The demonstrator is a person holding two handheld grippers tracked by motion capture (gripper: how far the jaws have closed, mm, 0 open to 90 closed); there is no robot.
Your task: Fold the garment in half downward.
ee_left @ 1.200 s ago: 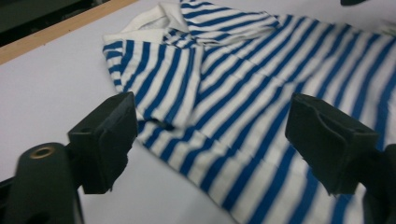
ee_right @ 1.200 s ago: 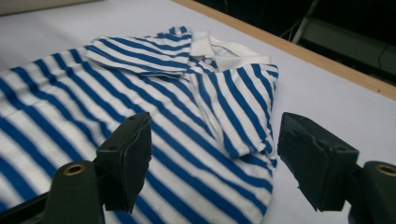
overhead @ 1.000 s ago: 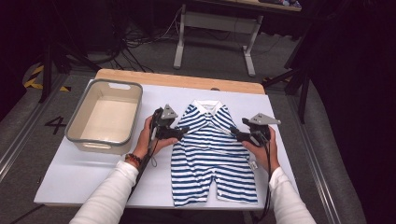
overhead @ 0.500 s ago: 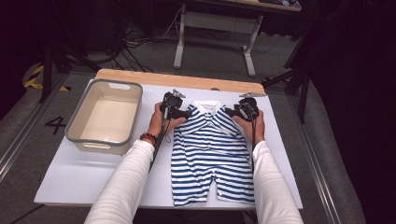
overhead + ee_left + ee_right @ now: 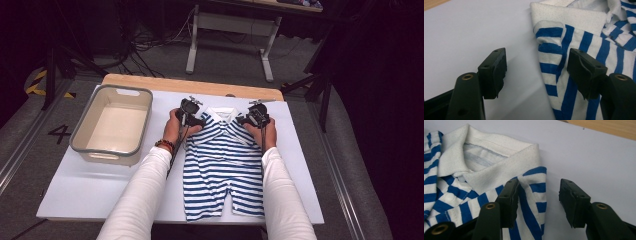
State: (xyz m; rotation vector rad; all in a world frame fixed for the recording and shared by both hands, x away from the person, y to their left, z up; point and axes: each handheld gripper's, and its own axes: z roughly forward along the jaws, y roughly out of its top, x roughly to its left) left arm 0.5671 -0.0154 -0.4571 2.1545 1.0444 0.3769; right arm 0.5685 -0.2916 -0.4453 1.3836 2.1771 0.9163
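Striped romper (image 5: 222, 165) flat at frame centre on table (image 5: 310, 150) | left claw (image 5: 536, 72), right claw (image 5: 537, 202) straddled shoulder edges, jaws part-open after closing, not pinching | folding not begun, basin (image 5: 112, 125) empty, upper left.

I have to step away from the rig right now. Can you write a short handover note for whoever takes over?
Left gripper: open, jaws have just been closing then easing, astride the striped romper's shoulder edge, not pinching.
Right gripper: open, jaws have just been closing, astride the other shoulder edge.
Romper lies flat on the white board, collar away from the person; grey basin sits beside it.
Done: both grippers placed at the shoulders.
Left: probably grip both shoulders.
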